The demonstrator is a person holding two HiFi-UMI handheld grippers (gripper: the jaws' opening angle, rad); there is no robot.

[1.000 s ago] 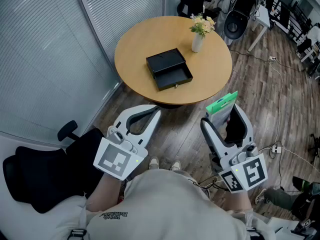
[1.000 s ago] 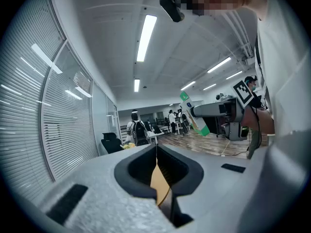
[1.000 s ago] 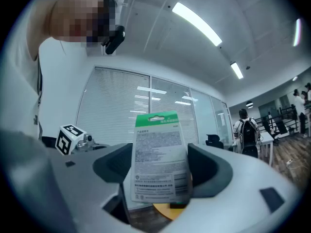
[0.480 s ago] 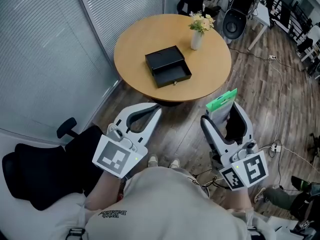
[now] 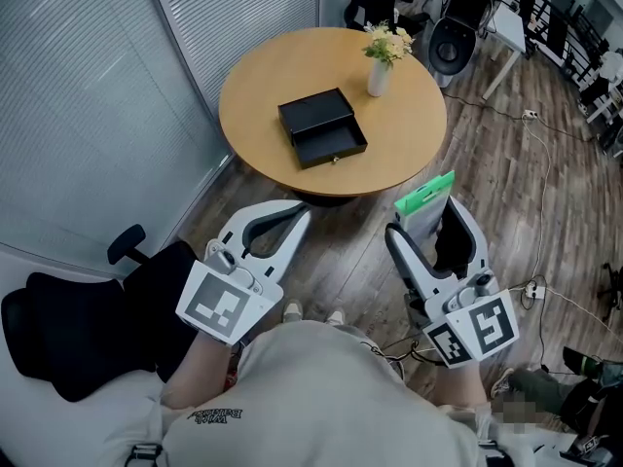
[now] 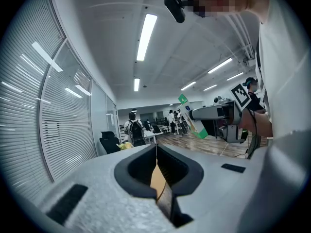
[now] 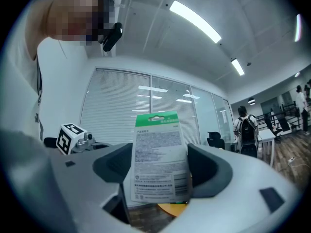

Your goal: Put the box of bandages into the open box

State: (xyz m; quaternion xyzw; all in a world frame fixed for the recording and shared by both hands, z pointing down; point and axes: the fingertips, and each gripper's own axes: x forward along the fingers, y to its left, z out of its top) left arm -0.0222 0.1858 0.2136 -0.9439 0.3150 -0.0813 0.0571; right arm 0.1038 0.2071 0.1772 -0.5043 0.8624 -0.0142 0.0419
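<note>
A black open box (image 5: 321,129) lies on the round wooden table (image 5: 263,76) ahead of me, its lid laid back and the inside empty. My right gripper (image 5: 425,220) is shut on the green-and-white box of bandages (image 5: 424,202), held upright over the wood floor, short of the table's near edge. In the right gripper view the box of bandages (image 7: 158,159) fills the gap between the jaws. My left gripper (image 5: 297,217) is shut with nothing in it, level with the right one; its jaws meet in the left gripper view (image 6: 156,154).
A white vase of flowers (image 5: 378,66) stands on the table behind the open box. A black office chair (image 5: 68,339) sits at my lower left by the glass wall with blinds (image 5: 88,115). Cables (image 5: 540,251) trail over the floor on the right.
The head view has drifted, so the table and open box sit slightly farther left. Both grippers keep the same pose, and the right one still holds the bandage box.
</note>
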